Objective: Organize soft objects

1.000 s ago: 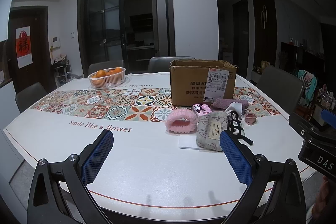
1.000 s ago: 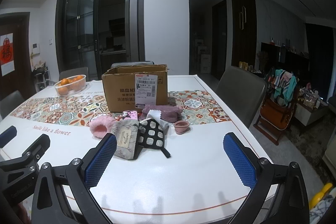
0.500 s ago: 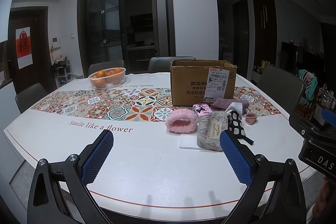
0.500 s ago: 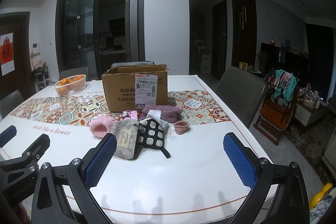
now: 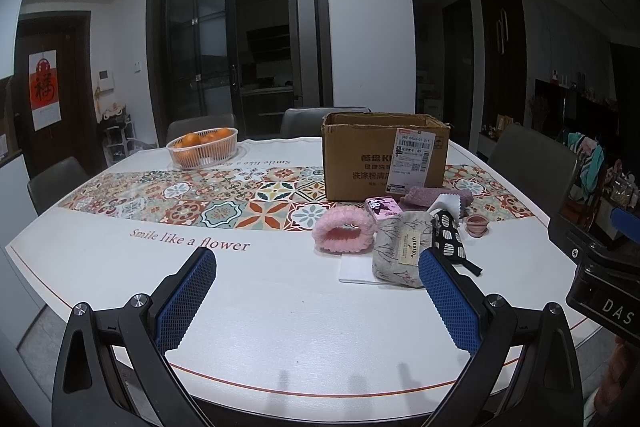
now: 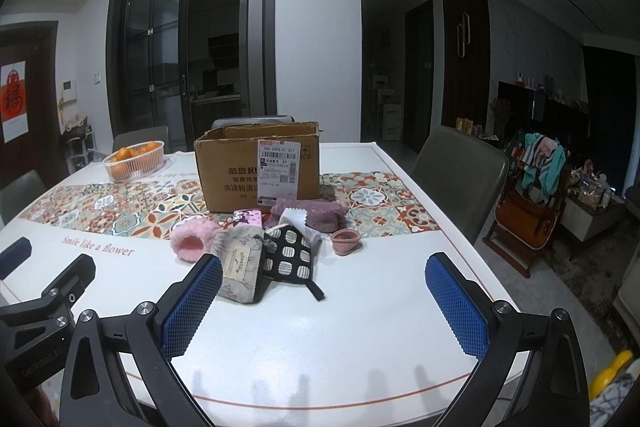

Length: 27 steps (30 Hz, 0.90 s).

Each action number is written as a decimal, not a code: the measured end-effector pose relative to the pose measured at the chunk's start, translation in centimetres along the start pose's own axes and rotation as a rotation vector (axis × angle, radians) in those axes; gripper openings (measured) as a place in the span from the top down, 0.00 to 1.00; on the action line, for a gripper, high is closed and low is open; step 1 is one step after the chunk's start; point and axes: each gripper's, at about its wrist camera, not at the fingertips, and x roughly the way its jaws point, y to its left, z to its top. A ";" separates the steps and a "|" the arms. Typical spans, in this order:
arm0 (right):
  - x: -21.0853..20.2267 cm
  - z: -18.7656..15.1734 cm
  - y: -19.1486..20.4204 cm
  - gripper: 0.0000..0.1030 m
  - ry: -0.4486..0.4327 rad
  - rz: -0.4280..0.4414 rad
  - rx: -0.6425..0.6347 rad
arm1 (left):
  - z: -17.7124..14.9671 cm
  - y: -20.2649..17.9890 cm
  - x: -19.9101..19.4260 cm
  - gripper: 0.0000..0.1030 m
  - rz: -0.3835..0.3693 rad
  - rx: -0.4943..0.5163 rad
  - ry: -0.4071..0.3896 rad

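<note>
A heap of soft things lies on the white table in front of an open cardboard box [image 5: 384, 155] [image 6: 258, 167]. It holds a fluffy pink band [image 5: 344, 235] [image 6: 190, 239], a grey printed pouch [image 5: 400, 251] [image 6: 238, 267], a black-and-white patterned pouch [image 5: 448, 239] [image 6: 292, 261], a mauve knitted piece [image 5: 436, 197] [image 6: 316, 213], a small pink packet [image 5: 382, 207] [image 6: 248, 219] and a white cloth [image 6: 294, 219]. My left gripper [image 5: 316, 301] is open near the front edge, short of the heap. My right gripper [image 6: 324, 305] is open too, with nothing between its fingers.
A pink rubber ring [image 5: 477, 225] [image 6: 345, 241] lies right of the heap. A white basket of oranges [image 5: 202, 147] [image 6: 134, 159] stands at the back left. A white sheet [image 5: 356, 271] lies under the grey pouch. Chairs [image 6: 456, 171] ring the table.
</note>
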 end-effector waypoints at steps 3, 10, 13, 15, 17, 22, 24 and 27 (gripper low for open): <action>0.1 0.0 0.0 0.00 -0.001 0.004 0.002 | 0.0 -0.2 0.2 0.00 -0.005 -0.005 0.003; 1.9 -0.4 -0.2 0.00 0.002 0.027 -0.002 | 0.1 -1.1 2.0 0.00 -0.025 0.008 0.019; 3.1 -0.3 -0.4 0.00 0.003 0.042 -0.005 | 0.3 -1.6 3.1 0.00 -0.038 0.014 0.021; 3.9 -0.2 -0.4 0.00 0.006 0.053 -0.006 | 0.5 -2.0 4.1 0.00 -0.044 0.017 0.023; 4.9 -0.1 -0.6 0.00 0.013 0.066 -0.005 | 0.5 -2.3 4.8 0.00 -0.052 0.022 0.027; 7.7 -0.3 -0.8 0.03 0.052 0.101 -0.008 | 0.6 -3.3 7.1 0.01 -0.067 0.052 0.041; 8.8 -0.4 -0.7 0.05 0.068 0.105 -0.018 | 0.6 -3.7 8.0 0.03 -0.078 0.062 0.049; 10.3 -0.7 -0.7 0.06 0.098 0.121 -0.029 | 0.4 -4.2 9.0 0.05 -0.089 0.073 0.065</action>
